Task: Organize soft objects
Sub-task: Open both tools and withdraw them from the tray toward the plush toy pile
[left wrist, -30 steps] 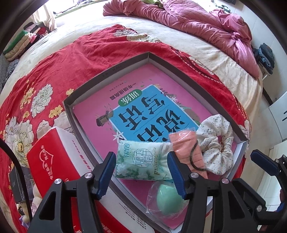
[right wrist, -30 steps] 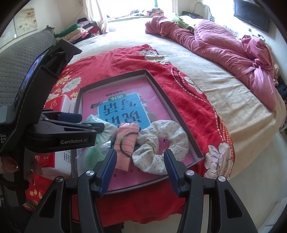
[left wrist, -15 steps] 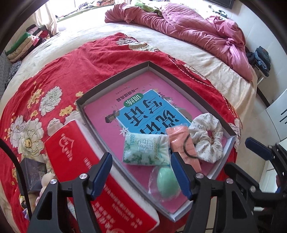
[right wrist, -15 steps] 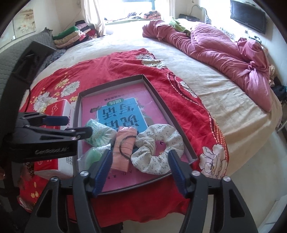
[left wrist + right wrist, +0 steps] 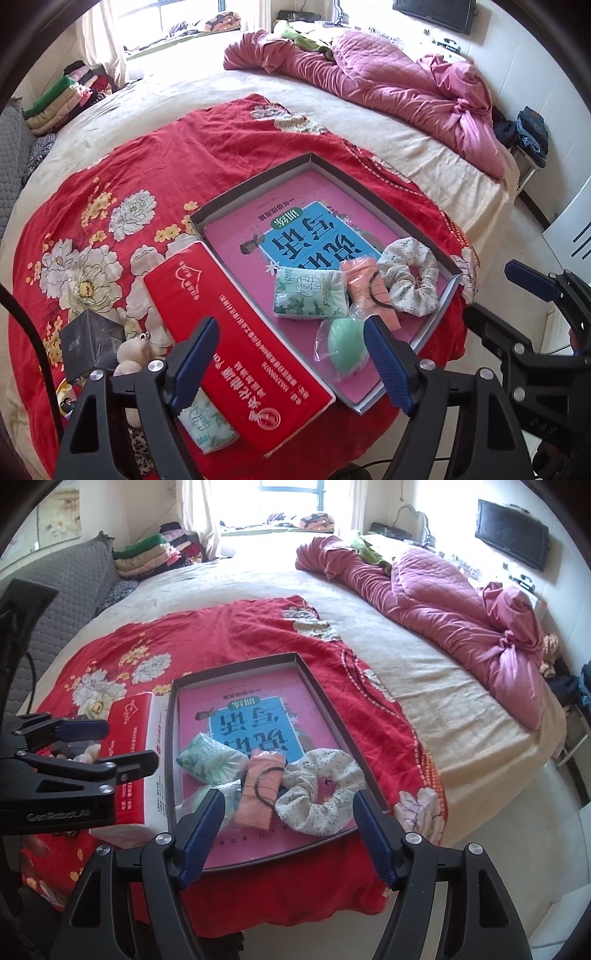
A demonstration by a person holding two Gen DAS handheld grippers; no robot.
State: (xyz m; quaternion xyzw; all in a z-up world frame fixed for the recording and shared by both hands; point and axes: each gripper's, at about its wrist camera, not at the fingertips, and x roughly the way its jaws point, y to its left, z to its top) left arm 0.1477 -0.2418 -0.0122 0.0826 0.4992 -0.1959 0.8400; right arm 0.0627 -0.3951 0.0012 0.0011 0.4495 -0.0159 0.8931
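A shallow box tray [image 5: 255,181] with a pink printed bottom lies on the red floral blanket. At its near end rest a green tissue pack [image 5: 310,291], a peach cloth pack with a black hair tie [image 5: 365,280], a floral scrunchie [image 5: 410,280] and a bagged green sponge [image 5: 347,343]. My left gripper [image 5: 291,365] hovers above the tray's near edge, jaws opening, nothing between them. My right gripper [image 5: 288,834] hangs over the scrunchie [image 5: 321,790] and peach pack [image 5: 262,786], jaws also opening and empty. Its left finger partly hides the sponge [image 5: 207,797].
A red tissue box [image 5: 229,332] lies along the tray's left side. Left of it lie a second green tissue pack [image 5: 207,424], a small plush toy [image 5: 129,354] and a black box [image 5: 88,339]. A pink quilt [image 5: 406,85] is bunched at the bed's far side.
Both grippers have risen and drawn back from the tray, so more of the bed shows. Both pairs of jaws stand wider. The tissue pack and scrunchie stay in the tray.
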